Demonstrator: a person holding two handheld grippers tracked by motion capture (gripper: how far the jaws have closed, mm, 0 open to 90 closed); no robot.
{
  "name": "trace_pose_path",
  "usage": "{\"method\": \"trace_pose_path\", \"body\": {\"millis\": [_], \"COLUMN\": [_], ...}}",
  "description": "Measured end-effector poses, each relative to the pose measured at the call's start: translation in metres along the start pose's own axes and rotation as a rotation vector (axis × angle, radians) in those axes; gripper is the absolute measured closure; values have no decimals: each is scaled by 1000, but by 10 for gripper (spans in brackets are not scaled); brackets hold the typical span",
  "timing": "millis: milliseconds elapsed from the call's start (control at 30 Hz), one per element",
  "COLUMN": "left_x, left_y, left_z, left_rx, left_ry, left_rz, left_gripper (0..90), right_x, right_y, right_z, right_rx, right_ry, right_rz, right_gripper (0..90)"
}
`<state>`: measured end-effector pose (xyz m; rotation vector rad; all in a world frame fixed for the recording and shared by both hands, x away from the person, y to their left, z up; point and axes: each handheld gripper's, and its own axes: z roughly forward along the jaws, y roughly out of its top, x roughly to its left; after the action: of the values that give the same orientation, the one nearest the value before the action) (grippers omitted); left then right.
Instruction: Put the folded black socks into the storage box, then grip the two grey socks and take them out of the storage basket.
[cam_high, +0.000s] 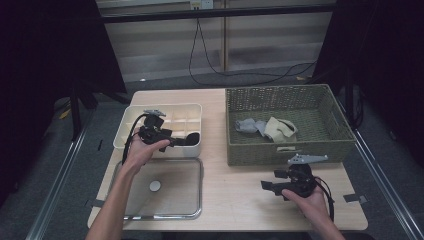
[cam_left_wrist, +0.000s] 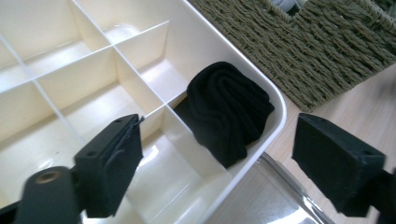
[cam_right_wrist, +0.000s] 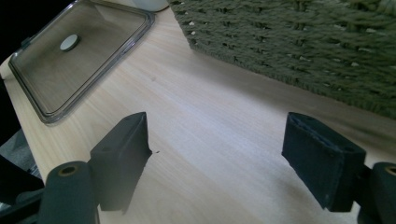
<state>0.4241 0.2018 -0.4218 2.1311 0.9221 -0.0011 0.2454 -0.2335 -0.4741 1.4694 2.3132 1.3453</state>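
Observation:
A rolled black sock lies in the corner compartment of a cream divided box, the corner nearest the basket. In the high view this sock sits at the box's front right. My left gripper hovers just above it, open, both pads clear of the sock. From above, the left gripper points right over the box's front edge. Low over bare table in front of the basket, my right gripper is held open. Nothing is between the right gripper's jaws.
A woven green basket at the right holds a grey sock and a beige sock. The box's clear lid lies flat in front of the box. Bare wood shows between the lid and the right gripper.

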Motion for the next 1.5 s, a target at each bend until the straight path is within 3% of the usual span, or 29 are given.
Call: {"method": "trace_pose_path", "body": {"millis": [67,167,300,433,467,600,767,900,1000,1167,1267,1433,1500], "left_x": [-5,-14,-27,-33,-35,-42,-54,-58,-65,-81,-88,-97,-102], "left_y": [-1,-6,-21,-35,-39,-52,-70,-82,-92,-107,-116,-128,-132], "left_z": [-8,-16,-22,-22,-22,-24,-26,-23,-22,-20,-17,-11,-11], "left_rx": [-25,-53,-83,-100,-94,-113,-130,-130,-132,-117,-134,-121,-113], "left_ry": [18,7,19,6,38,46,27,-19,-18,-23,-70,-70,-71], "left_rz": [19,44,58,55,55,52,67,54,46,94,95,58,66], "left_gripper": [148,124,123,113,114,86,46,46,46,55,50,50,50], "right_x": [-2,-3,-3,-2,-2,-1,-1,-3,-3,-2,-5,-8,-10], "right_y": [2,4,6,9,9,14,22,26,27,31,35,39,42], "right_z": [0,-2,-3,-5,-5,-6,-10,-12,-12,-19,-24,-31,-34], "right_rx": [-3,-13,-28,-30,-33,-40,-41,-51,-55,-71,-85,-99,-111], "right_ry": [-1,-6,10,6,5,9,21,21,27,22,39,39,42], "right_rz": [5,1,8,3,0,0,2,6,11,-21,-8,-14,-11], "right_gripper": [232,243,274,279,279,290,284,283,288,349,398,443,452]}}
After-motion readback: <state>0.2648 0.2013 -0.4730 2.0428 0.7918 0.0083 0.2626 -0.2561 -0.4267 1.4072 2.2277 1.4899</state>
